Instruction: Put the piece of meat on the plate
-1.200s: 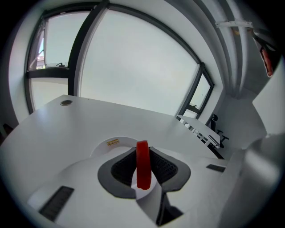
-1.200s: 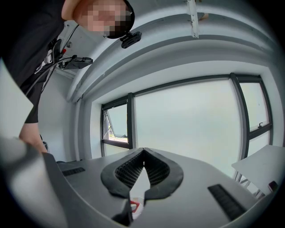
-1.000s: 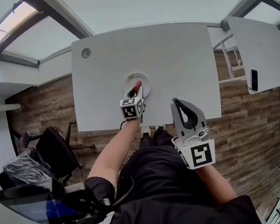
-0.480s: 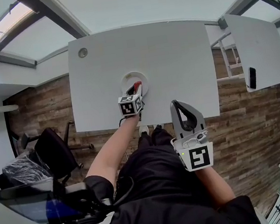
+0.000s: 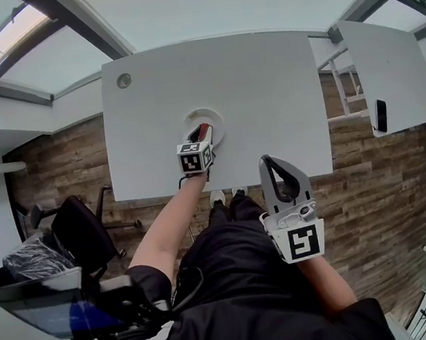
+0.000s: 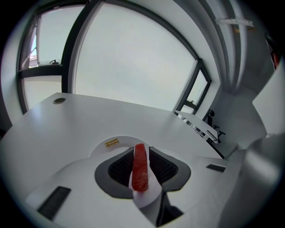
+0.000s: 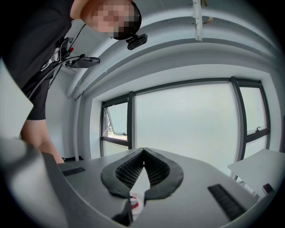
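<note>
Meat, a red strip [image 6: 140, 171], stands edge-on, clamped between the fingers of the left gripper [image 6: 141, 156], which it keeps partly apart. It is just over the white plate [image 6: 111, 143] on the counter [image 5: 263, 81]. The gripper hides most of the plate in both views, so whether the meat touches it cannot be told. The right gripper [image 7: 143, 153] hangs by the counter's near edge, its fingers meeting at the tips with nothing between them.

one plate [image 5: 193, 117], one piece of meat [image 6: 140, 171], two grippers [image 5: 202, 134] [image 5: 267, 159]
</note>
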Demonstrator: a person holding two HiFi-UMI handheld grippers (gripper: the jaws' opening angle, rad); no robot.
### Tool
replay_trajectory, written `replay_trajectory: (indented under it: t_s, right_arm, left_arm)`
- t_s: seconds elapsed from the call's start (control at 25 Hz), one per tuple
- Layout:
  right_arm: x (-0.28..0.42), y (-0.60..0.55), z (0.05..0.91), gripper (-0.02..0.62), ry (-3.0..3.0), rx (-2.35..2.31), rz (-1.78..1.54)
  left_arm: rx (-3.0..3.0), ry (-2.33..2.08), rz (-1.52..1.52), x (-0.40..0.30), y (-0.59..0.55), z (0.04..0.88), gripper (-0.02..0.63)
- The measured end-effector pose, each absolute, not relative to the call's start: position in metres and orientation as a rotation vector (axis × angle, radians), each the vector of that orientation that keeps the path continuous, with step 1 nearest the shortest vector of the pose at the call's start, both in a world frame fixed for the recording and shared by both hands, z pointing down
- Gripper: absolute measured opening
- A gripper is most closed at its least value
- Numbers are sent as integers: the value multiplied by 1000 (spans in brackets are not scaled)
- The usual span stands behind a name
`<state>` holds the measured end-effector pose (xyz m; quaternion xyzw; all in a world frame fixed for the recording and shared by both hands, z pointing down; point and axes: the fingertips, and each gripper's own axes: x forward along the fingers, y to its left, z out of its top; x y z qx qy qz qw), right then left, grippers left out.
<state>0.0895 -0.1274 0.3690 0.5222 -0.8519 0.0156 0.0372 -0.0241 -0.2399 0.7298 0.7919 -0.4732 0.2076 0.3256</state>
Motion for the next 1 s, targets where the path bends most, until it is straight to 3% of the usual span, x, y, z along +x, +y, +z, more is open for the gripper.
replay_trajectory:
  t_s: [1.0]
  right_arm:
    - [78,-111,358,6,-2581,1566,-78]
  left_arm:
    - [2158,-1236,651,-40,-245,737,123]
